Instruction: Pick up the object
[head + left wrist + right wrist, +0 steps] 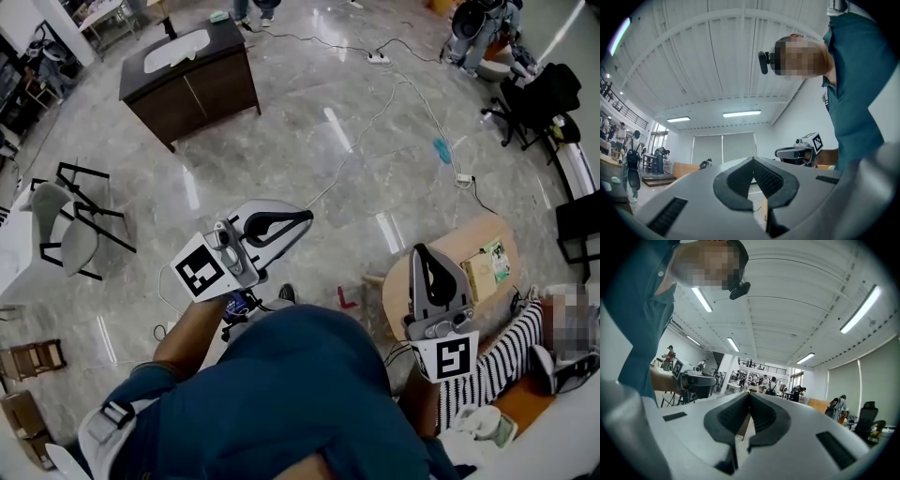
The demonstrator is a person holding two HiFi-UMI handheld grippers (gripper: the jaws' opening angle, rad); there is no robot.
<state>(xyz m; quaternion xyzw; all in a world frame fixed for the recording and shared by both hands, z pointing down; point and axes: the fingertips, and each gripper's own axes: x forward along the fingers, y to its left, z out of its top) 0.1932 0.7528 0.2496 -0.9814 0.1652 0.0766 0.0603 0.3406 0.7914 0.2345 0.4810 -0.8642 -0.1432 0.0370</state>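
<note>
Transit posture, I judge: left gripper (298, 218) well left of the round table (466, 242), right gripper (424, 258) over its edge, both claws closed, empty. Object not identifiable; perhaps the box (486, 267) on that table.

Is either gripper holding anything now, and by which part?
Nothing is held. The left gripper and the right gripper are both shut, with nothing between the jaws.
</note>
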